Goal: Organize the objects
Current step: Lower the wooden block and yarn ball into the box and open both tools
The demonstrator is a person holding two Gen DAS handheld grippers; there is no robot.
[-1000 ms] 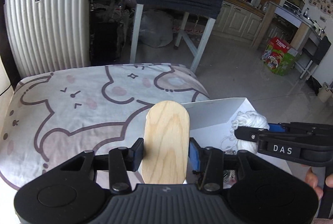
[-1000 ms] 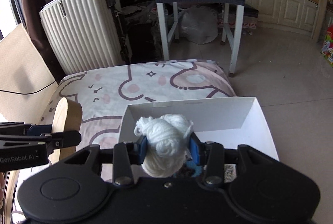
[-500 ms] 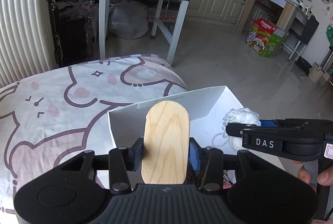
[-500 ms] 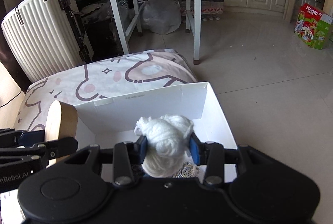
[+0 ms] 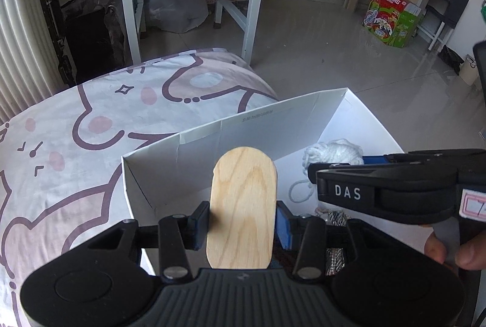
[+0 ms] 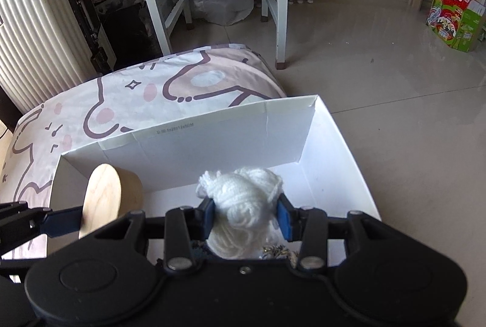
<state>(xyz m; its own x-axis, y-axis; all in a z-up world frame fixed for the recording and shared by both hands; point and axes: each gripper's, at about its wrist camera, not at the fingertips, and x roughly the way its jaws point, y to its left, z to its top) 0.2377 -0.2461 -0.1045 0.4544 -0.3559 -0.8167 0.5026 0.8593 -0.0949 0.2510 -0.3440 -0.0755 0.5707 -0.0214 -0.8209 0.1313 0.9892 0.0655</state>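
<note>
In the left wrist view the left tongs [image 5: 241, 223] clench a wooden lid [image 5: 241, 207] over the white box [image 5: 231, 141] on the bed [image 5: 91, 126], and could tip it onto the rim, while in the right wrist view the right tongs [image 6: 246, 217] grip a white yarn ball [image 6: 243, 211] above patterned items I cannot identify inside, and its loose strand might snag.

One wooden disc [image 5: 241, 207], one yarn ball [image 6: 246, 205], one white box [image 6: 212, 141], two tongs [image 5: 241, 226]

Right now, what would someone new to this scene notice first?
Two loaded tongs over a white box: the left tongs grip a wooden disc at the box's left end, the right tongs a ball of white yarn mid-box. Behind lies a cartoon bedsheet.
</note>
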